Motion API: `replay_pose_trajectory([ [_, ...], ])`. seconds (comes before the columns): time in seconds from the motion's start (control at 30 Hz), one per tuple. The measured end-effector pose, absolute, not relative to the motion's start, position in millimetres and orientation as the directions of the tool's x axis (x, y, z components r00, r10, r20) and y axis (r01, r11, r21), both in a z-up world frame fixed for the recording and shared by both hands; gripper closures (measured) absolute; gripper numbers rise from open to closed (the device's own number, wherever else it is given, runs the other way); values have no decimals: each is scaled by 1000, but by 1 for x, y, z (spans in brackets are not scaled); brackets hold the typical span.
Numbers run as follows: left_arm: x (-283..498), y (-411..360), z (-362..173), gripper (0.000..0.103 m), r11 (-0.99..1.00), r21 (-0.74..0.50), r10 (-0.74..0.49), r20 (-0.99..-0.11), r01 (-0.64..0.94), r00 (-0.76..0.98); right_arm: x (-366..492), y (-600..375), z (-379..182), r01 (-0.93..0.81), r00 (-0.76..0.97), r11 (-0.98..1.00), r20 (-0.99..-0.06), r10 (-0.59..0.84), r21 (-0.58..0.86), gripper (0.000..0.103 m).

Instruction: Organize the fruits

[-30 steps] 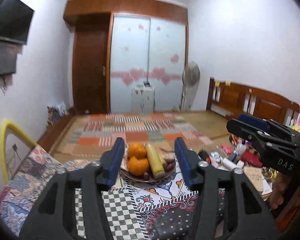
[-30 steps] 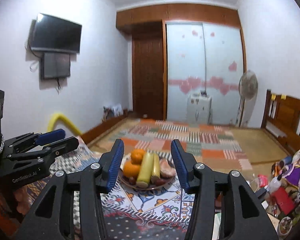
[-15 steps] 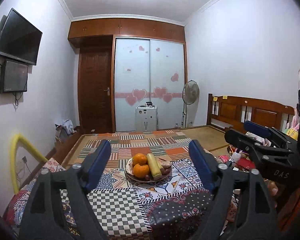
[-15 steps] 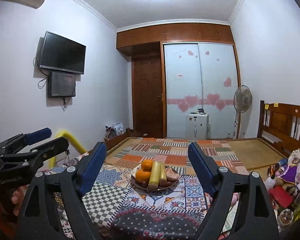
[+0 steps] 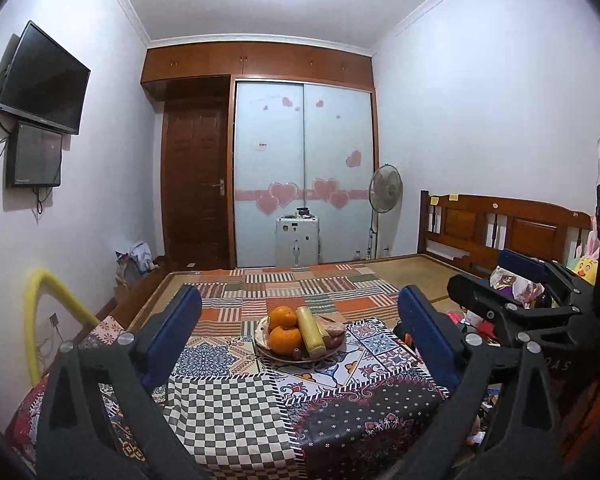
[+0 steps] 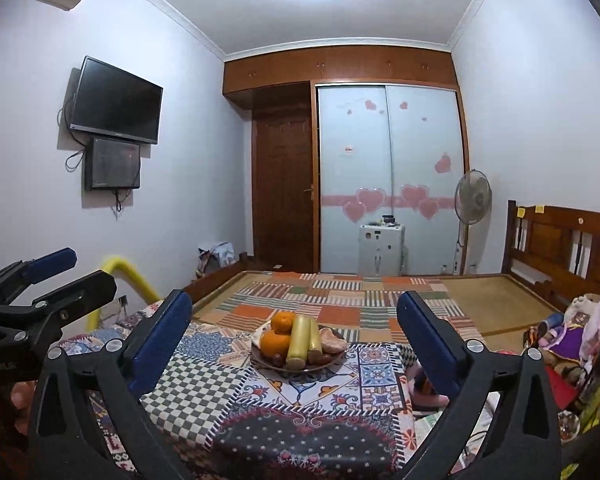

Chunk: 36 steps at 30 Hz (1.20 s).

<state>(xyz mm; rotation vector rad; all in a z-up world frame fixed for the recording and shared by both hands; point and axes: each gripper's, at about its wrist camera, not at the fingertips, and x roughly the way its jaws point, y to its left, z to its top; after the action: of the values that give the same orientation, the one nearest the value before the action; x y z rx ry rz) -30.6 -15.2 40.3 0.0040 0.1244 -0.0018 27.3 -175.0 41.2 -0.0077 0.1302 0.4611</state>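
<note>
A plate (image 5: 259, 334) of fruit stands on the far part of the patchwork-covered table (image 5: 228, 412). It holds two oranges (image 5: 286, 339), a long yellow-green fruit (image 5: 311, 330) and small dark red fruits (image 5: 332, 341). In the right wrist view the same plate (image 6: 327, 363) also shows a pinkish fruit (image 6: 333, 340). My left gripper (image 5: 299, 304) is short of the plate, its jaws opening wide with nothing between them. My right gripper (image 6: 294, 300) is likewise back from the plate, jaws opening and empty. Each gripper shows in the other's view: right gripper (image 5: 484, 276), left gripper (image 6: 82, 272).
A wooden bed headboard (image 5: 500, 228) and a heap of soft toys (image 6: 572, 328) lie to the right. A yellow padded hoop (image 5: 40, 312) stands at the left by the wall. Farther back are a patchwork rug (image 5: 300, 292), a fan (image 5: 386, 192) and a small white cabinet (image 5: 297, 240).
Both grippers drew back from the plate, which now looks smaller and farther off. Both pairs of jaws spread from narrow to wide, and the views tilted up to show more of the room.
</note>
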Motion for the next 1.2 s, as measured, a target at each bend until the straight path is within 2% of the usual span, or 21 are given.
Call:
replay_pose_trajectory([
  [1.2, -32, -15, 39, 1, 1000, -5, -8, -120, 7, 993, 18, -179, 42, -441, 888, 897, -130, 441, 29, 0],
])
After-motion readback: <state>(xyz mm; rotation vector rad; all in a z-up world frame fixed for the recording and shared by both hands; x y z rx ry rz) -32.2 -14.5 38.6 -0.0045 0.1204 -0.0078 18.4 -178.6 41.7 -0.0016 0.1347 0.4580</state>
